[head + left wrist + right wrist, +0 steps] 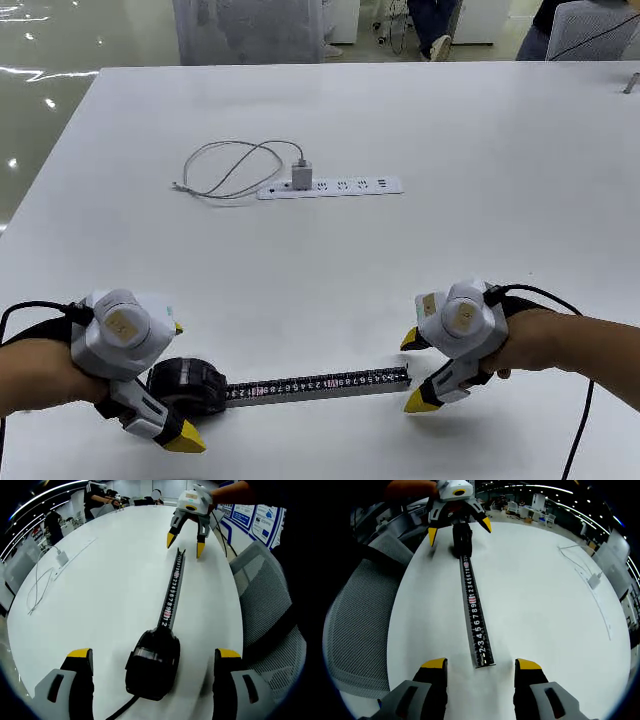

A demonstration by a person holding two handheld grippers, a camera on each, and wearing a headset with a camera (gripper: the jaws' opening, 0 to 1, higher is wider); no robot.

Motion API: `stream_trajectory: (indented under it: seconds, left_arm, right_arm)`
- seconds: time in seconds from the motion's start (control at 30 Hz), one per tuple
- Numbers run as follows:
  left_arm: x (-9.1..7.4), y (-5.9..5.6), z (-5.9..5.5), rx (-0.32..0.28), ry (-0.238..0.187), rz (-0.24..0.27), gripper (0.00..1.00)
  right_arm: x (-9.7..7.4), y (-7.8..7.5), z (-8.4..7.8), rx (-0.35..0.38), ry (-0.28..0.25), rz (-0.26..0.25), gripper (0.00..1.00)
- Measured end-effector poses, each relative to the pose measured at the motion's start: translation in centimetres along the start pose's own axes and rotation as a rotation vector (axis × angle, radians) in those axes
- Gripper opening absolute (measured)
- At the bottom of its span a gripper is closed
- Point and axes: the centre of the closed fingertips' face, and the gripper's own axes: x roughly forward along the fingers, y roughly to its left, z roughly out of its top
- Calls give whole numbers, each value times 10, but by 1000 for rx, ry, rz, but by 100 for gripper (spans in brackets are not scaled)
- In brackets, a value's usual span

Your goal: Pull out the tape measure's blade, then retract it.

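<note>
Yellow-tipped fingers (80,680) on my left gripper (182,384) stand wide open. They straddle the black case of the tape measure (152,665), one on each side, and I see a gap at both. My right gripper (415,372) is spread wide too. Its fingers (434,680) grip nothing, and the free end of the blade (475,625) lies between their tips without touching them. The tape measure sits on the white desk (450,130) near my edge. Its blade is drawn out and lies flat with the numbers up. Its long axis runs straight from the case at my left gripper towards my right gripper. A white power strip (330,187) lies well apart, farther up the desk.
</note>
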Motion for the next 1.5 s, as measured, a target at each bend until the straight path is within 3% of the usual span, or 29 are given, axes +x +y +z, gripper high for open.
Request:
stream_trajectory:
  seconds: [0.17,0.23,0.27,0.4,0.57,0.7,0.93,0.97,1.03,1.07,1.13,1.17,1.2,1.27,1.33,1.5]
  left_arm:
    - [-3,4,-3,-39,-25,18,99]
    - [-7,8,-2,-96,-45,47,99]
    - [-8,8,0,-97,-60,47,99]
    - [-17,10,3,-229,-126,79,99]
    - [-25,9,-2,-287,-165,117,99]
    - [-31,9,-5,-382,-225,144,99]
    - [-37,7,-18,-405,-225,181,99]
    - [-38,5,-17,-440,-245,164,99]
    - [-44,11,-19,-414,-268,212,99]
    - [-48,14,-20,-399,-270,248,99]
    - [-52,11,-20,-390,-290,252,99]
    - [-56,14,-16,-386,-339,269,99]
    - [-57,13,-15,-417,-358,261,99]
    - [-59,10,-19,-461,-349,250,99]
    - [-61,10,-24,-435,-344,280,99]
    - [-67,5,-32,-456,-342,300,99]
  right_arm:
    - [-8,-4,3,68,-47,-33,58]
    - [-12,-6,6,92,-73,-49,61]
    - [-13,-5,7,102,-82,-52,63]
    - [-21,-6,9,163,-132,-80,68]
    - [-31,-6,5,221,-174,-117,70]
    - [-39,-3,-2,276,-198,-160,76]
    - [-51,1,-6,333,-302,-210,88]
    - [-54,-2,-7,350,-328,-239,90]
    - [-58,0,-9,369,-358,-252,95]
    - [-59,1,-12,372,-354,-261,97]
    - [-58,1,-19,385,-356,-274,99]
    - [-59,3,-22,391,-355,-281,99]
    - [-60,3,-24,394,-354,-287,99]
    - [-62,5,-28,398,-354,-292,99]
    - [-66,8,-30,397,-364,-297,99]
    - [-76,19,-36,398,-361,-307,99]
